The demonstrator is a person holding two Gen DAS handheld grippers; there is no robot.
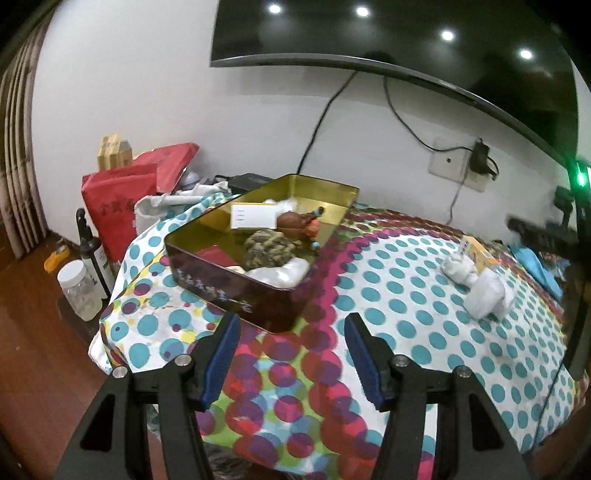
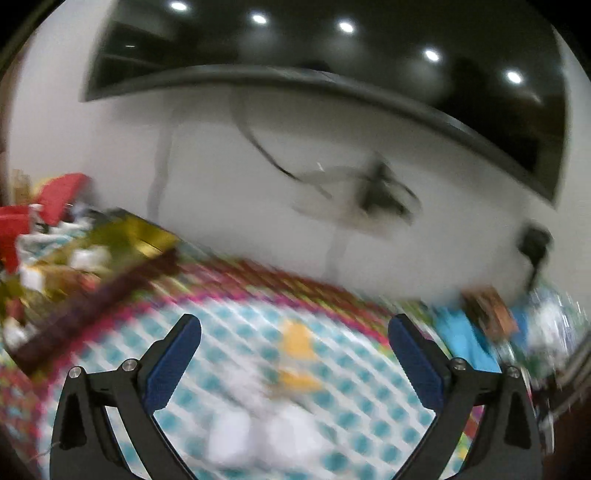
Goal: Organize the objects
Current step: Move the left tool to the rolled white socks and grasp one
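A dark tin box with a gold inside stands on the dotted tablecloth. It holds a white card, a brown figurine, a woven ball and white wrapped items. White wrapped bundles and a yellow box lie to the right on the cloth. My left gripper is open and empty just in front of the tin. My right gripper is open and empty above the white bundles and yellow box; that view is blurred. The tin shows at its left.
A wall-mounted TV hangs above, with cables down to a wall socket. Red bags, a bottle and a plastic jar stand left of the table on the wood floor. Blue cloth and clutter lie at the right.
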